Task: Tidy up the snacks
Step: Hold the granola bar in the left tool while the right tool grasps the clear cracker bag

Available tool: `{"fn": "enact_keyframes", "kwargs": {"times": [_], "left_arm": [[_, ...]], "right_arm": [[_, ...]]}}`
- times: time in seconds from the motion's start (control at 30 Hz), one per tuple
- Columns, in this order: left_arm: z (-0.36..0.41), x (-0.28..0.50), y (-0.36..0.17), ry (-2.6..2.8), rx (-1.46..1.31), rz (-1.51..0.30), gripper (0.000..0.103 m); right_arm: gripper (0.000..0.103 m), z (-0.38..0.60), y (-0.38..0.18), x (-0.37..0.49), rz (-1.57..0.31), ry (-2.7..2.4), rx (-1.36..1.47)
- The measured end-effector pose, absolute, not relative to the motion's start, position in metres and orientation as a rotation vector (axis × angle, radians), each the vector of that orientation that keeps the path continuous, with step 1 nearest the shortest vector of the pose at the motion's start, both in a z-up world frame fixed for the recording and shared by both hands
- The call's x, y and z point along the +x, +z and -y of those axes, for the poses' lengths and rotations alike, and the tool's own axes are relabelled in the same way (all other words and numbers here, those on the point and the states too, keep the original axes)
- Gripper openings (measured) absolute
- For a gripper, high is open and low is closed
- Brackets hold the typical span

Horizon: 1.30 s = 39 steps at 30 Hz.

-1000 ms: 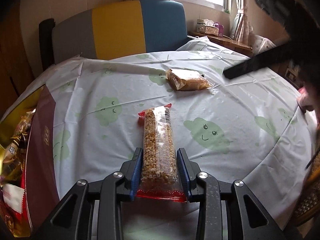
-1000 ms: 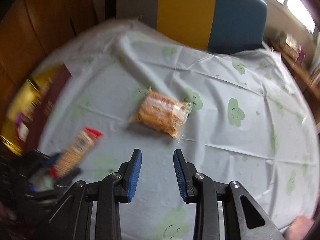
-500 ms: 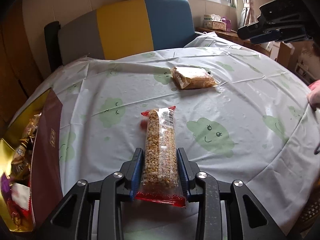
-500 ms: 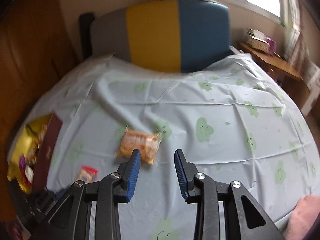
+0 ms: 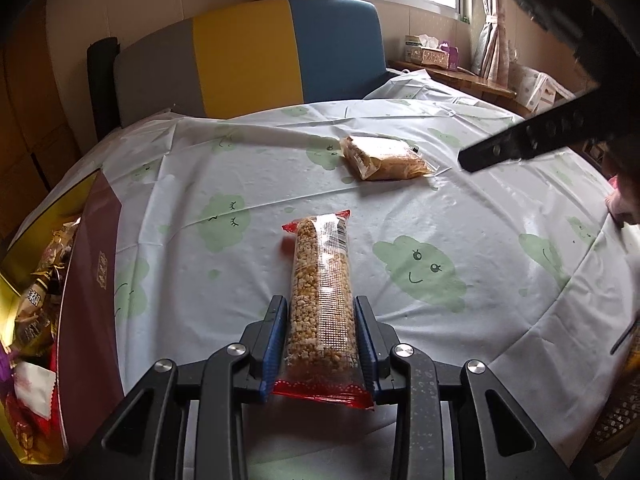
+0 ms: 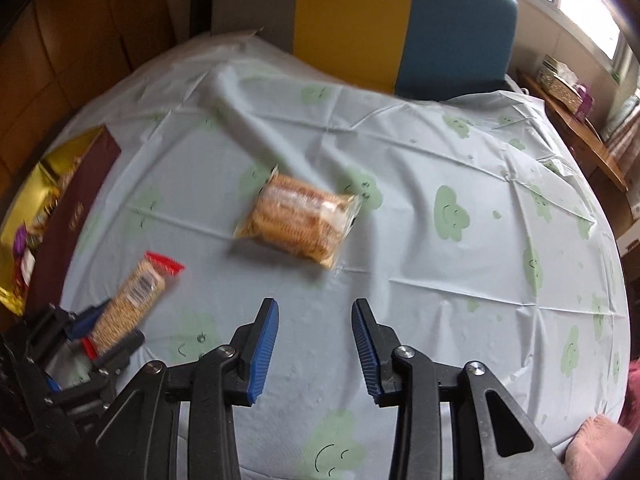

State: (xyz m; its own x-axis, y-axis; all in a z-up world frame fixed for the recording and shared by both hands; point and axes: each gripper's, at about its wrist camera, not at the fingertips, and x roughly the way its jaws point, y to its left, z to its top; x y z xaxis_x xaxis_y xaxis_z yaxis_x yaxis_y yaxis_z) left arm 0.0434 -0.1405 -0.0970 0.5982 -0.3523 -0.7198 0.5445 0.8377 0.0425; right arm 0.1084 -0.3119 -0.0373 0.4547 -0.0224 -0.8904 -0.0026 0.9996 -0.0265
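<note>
My left gripper (image 5: 320, 312) is shut on a long clear packet of yellow puffed grain with red ends (image 5: 322, 296), held just above the cloth; the same packet (image 6: 128, 308) shows at lower left in the right wrist view. A flat packet of golden biscuits (image 5: 384, 158) lies further back on the table, seen too as the biscuit packet (image 6: 298, 222) ahead of my right gripper (image 6: 316, 308). That gripper hangs above the cloth short of the biscuits; its jaws are opening with nothing between them.
A maroon and gold gift box (image 5: 92, 264) holding several wrapped sweets sits at the table's left edge, also the box (image 6: 68, 216). A grey, yellow and blue sofa back (image 5: 248, 64) stands behind the table. A pink sleeve (image 6: 596, 448) shows at lower right.
The left gripper keeps its hold on the grain packet without moving. The right gripper swung up and came back down towards the biscuit packet, and its jaws stand slightly wider.
</note>
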Motion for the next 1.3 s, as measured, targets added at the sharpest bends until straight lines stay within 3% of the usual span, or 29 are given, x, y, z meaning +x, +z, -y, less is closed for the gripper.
{"fn": "enact_keyframes", "kwargs": {"times": [0.43, 0.5, 0.57, 0.6, 1.17, 1.3], "left_arm": [[0.135, 0.042, -0.098, -0.550, 0.233, -0.750, 0.034], [0.134, 0.042, -0.099, -0.555, 0.225, -0.749, 0.034], [0.132, 0.042, -0.099, -0.560, 0.215, -0.750, 0.034], [0.131, 0.042, -0.099, -0.564, 0.206, -0.751, 0.034], [0.125, 0.043, -0.099, -0.584, 0.170, -0.751, 0.034], [0.125, 0.044, -0.099, -0.586, 0.168, -0.751, 0.034]], "right_arm": [[0.039, 0.301, -0.046, 0.114, -1.157, 0.085, -0.042], [0.047, 0.301, -0.040, 0.119, -1.174, 0.109, -0.087], [0.068, 0.304, -0.034, 0.127, -1.181, 0.129, -0.143], [0.071, 0.306, -0.032, 0.131, -1.186, 0.134, -0.163], [0.076, 0.267, -0.076, 0.223, -1.304, 0.324, -0.611], [0.073, 0.269, -0.084, 0.236, -1.328, 0.338, -0.570]]}}
